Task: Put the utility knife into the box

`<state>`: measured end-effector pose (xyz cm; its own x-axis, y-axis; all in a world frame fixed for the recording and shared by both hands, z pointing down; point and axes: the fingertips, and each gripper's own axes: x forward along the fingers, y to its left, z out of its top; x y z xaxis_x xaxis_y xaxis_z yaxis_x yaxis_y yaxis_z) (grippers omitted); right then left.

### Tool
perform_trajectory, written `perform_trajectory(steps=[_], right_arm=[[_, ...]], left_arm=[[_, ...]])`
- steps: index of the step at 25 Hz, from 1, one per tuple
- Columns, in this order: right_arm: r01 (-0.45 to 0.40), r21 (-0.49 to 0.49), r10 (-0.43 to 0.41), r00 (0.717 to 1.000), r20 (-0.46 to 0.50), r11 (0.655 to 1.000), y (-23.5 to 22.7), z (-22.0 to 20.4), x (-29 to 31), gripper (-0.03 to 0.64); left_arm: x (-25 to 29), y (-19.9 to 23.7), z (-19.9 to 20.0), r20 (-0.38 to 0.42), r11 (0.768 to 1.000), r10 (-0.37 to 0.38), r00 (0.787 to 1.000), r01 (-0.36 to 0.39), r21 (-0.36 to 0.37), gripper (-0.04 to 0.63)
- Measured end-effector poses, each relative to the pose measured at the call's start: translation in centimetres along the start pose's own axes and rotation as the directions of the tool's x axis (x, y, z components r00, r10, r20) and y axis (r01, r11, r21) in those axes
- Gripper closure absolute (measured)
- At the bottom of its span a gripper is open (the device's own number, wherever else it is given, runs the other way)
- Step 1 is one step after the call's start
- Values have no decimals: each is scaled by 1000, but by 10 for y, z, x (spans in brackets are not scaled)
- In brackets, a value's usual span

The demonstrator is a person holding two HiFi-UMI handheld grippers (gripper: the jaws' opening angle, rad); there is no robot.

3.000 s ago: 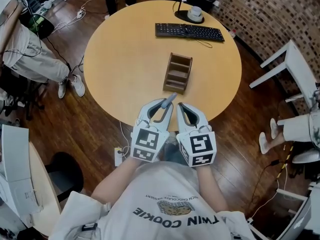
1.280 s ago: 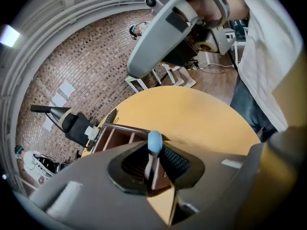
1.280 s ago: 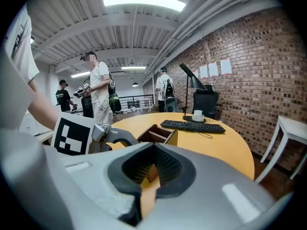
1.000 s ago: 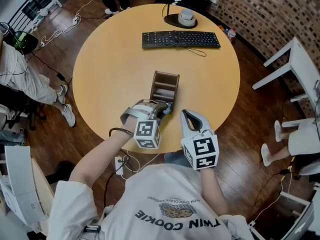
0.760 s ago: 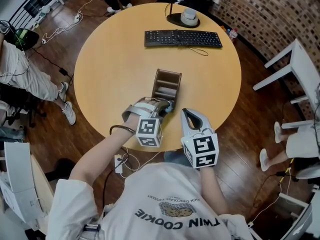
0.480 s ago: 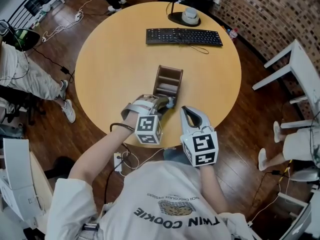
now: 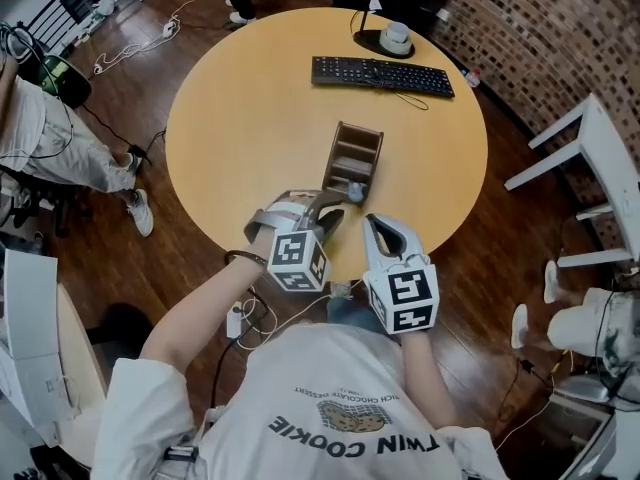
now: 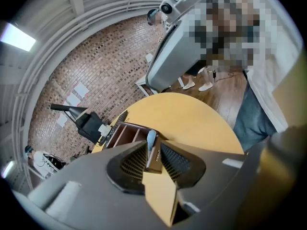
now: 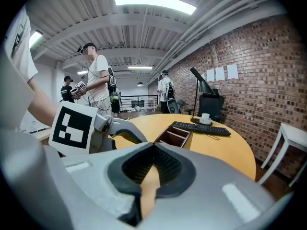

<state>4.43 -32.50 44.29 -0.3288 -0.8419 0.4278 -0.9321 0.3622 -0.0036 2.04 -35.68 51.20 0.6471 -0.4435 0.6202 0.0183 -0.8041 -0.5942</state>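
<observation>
Black ribbed pads of left tool (image 7: 322, 211) closing on utility knife (image 8: 152, 152) mid-handle, tip over box (image 7: 352, 158) toward near edge of desk (image 7: 250, 118): likely light, rigid, smooth-sided, best pinched across flat handle; right tool (image 7: 383, 230) jaws together, empty.

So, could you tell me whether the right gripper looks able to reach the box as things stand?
Probably yes: the right gripper, shut and empty, faces the box across bare table; only the left gripper, its jaws closing on the utility knife, crowds the box's near end.
</observation>
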Motion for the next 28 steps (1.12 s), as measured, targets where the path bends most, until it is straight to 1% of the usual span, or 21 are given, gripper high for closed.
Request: perform_trajectory(steps=[2, 5, 11, 15, 19, 24, 28], right_arm=[[-5, -11, 5, 1000, 2, 1000, 15, 0, -6, 615], [-10, -26, 10, 1000, 4, 1000, 37, 1, -16, 615], [-15, -42, 16, 1000, 12, 999, 73, -5, -36, 615], [-8, -38, 8, 1000, 15, 999, 88, -9, -52, 615], [-5, -29, 6, 1000, 22, 1000, 94, -10, -68, 615], [-11, -28, 12, 1000, 25, 1000, 102, -14, -84, 615], [-32, -34, 33, 999, 33, 999, 106, -18, -95, 615]], left_arm=[[-15, -7, 1, 14, 999, 13, 1000, -13, -31, 502], [-40, -17, 3, 36, 994, 27, 999, -23, -105, 509], [-85, -33, 15, 106, 972, 78, 991, -52, -230, 545], [-109, -43, 24, 144, 946, 108, 984, -57, -320, 561], [-127, -51, 36, 168, 913, 140, 976, -61, -404, 578], [-145, -58, 47, 176, 882, 181, 968, -81, -463, 588], [-154, -69, 56, 164, 860, 200, 966, -93, -502, 588]])
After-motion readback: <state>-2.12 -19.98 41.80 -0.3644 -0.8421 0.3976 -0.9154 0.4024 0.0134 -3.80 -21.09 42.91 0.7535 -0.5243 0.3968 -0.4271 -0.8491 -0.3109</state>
